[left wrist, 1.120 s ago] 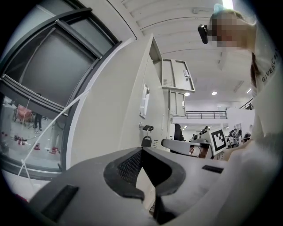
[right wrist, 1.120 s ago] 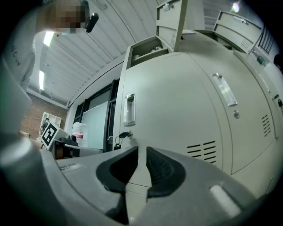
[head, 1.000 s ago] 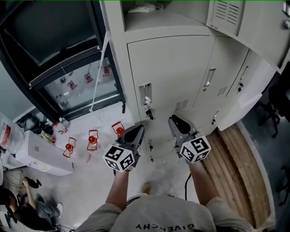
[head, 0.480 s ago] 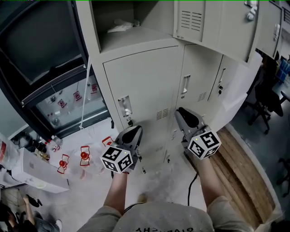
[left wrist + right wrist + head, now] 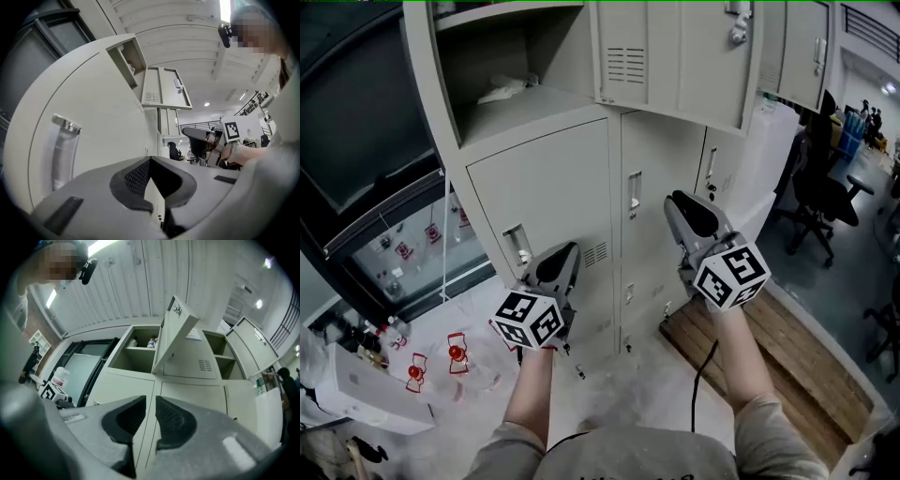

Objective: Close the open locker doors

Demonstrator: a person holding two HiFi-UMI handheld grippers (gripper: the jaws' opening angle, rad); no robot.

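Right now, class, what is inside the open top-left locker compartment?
A crumpled white item lies on its shelf. The compartment's dark back, and anything higher up, cannot be made out from the head view.

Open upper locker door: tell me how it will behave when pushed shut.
The open upper locker door looks like thin sheet metal: probably stiff and light for its size. Hanging from one hinged edge, it should swing rather than slide. Its smooth painted face may be slippery to push on.
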